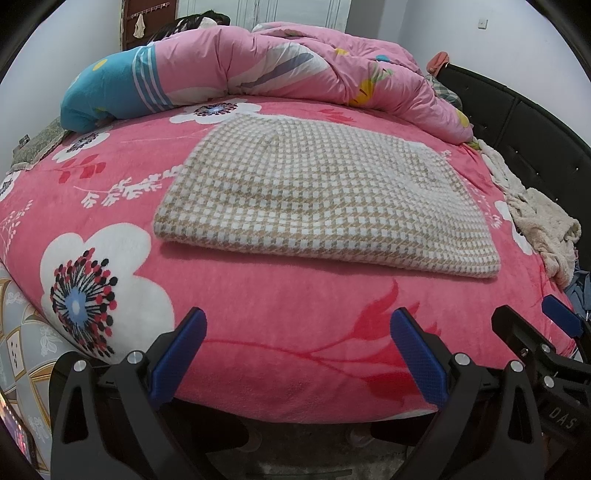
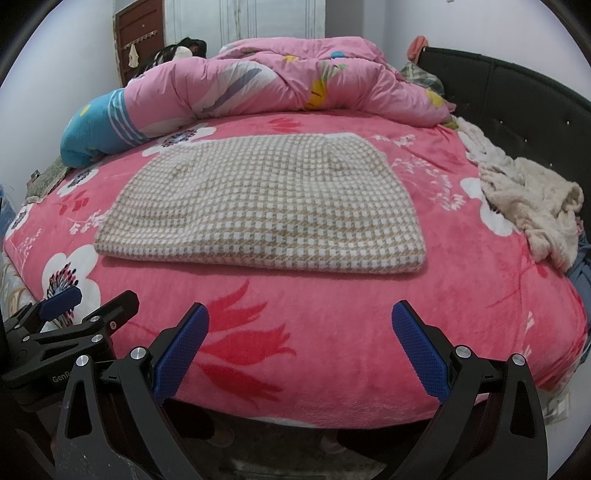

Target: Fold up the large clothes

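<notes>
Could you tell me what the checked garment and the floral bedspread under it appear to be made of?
The checked garment looks like a thick woven or knitted wool-type cloth: a beige-and-white houndstooth pattern with soft, matte, slightly fuzzy edges. The floral bedspread looks like plush fleece: a short, velvety nap with a faint sheen. Fibre content cannot be told.

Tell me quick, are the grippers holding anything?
Left gripper: open, holding nothing.
Right gripper: open, holding nothing.

Pink quilt point(image 1: 295, 62) hides far end of bed and lower part of dark object point(image 1: 192, 23) behind it; object unidentifiable. Cream fleece point(image 2: 532, 206) overlaps blue-grey fabric point(image 2: 581, 273), which frame edge crops. Gripper bodies cut off at bottom edge.
</notes>
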Demonstrator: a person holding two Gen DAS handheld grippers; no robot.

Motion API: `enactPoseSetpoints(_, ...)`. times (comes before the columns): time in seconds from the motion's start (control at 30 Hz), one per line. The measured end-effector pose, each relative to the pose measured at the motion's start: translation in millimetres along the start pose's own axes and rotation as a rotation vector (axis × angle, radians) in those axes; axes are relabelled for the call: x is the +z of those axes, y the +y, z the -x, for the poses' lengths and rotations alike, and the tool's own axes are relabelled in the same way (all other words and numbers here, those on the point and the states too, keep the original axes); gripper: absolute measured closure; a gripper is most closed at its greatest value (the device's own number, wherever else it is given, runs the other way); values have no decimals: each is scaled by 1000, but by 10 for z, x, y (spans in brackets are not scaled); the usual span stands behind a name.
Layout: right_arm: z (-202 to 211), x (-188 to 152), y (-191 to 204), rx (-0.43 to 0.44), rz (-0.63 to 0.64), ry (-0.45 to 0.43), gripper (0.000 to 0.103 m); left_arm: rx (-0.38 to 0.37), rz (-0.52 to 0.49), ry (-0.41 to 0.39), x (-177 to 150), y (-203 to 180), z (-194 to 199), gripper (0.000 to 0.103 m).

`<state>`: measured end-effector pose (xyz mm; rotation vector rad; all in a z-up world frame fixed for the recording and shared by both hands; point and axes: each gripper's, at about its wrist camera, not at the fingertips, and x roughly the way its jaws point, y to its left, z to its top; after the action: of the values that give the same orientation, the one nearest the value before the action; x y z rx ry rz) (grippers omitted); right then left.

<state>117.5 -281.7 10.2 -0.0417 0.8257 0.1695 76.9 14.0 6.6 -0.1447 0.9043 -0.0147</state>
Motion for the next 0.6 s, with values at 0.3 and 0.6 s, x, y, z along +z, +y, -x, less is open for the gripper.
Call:
enactPoseSetpoints(0.3,2,1,9,-1,0,-2,8,2,1,0,-1,-3,-1,5)
enactPoseSetpoints(0.6,-8,5,10,0,1,1,8,4,1,0,-6,6,-8,5)
